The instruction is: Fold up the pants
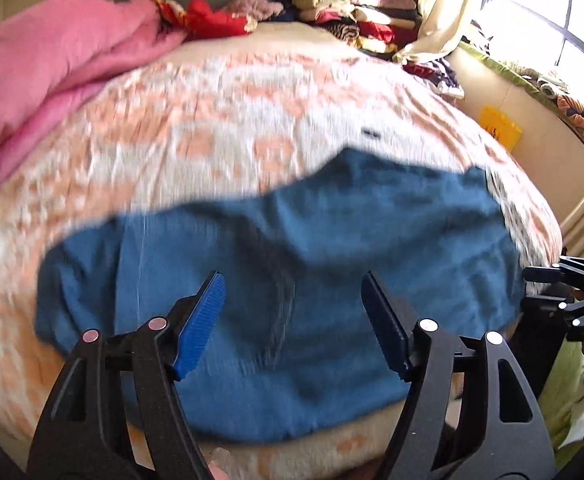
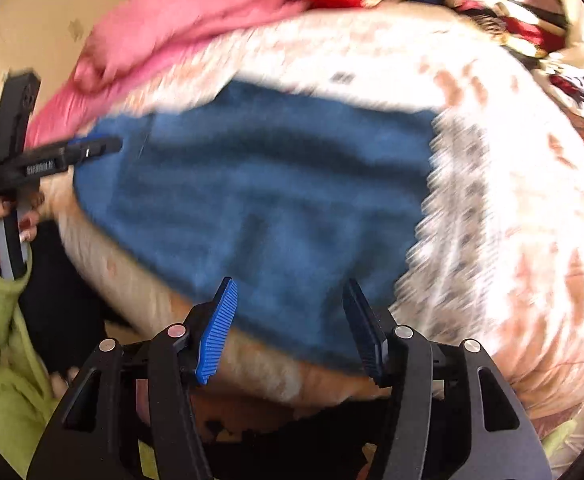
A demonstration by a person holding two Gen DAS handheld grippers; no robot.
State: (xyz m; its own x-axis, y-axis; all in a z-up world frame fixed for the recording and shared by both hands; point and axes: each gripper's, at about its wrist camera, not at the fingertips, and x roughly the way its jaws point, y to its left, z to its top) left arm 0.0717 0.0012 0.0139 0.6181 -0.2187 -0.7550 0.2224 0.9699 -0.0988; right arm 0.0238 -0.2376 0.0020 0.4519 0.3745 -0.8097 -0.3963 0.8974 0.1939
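Pink blanket (image 1: 51, 68) and clothes pile (image 1: 348, 12) far beyond jaws. Blue pants (image 1: 275, 280) flat on bed (image 1: 211, 120), just ahead. Left gripper (image 1: 294, 320) and right gripper (image 2: 289, 322) jaws wide apart, holding nothing.

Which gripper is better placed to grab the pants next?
Probably the left gripper: its open fingers frame the blue pants directly. The right gripper, also open, hovers over their near edge.
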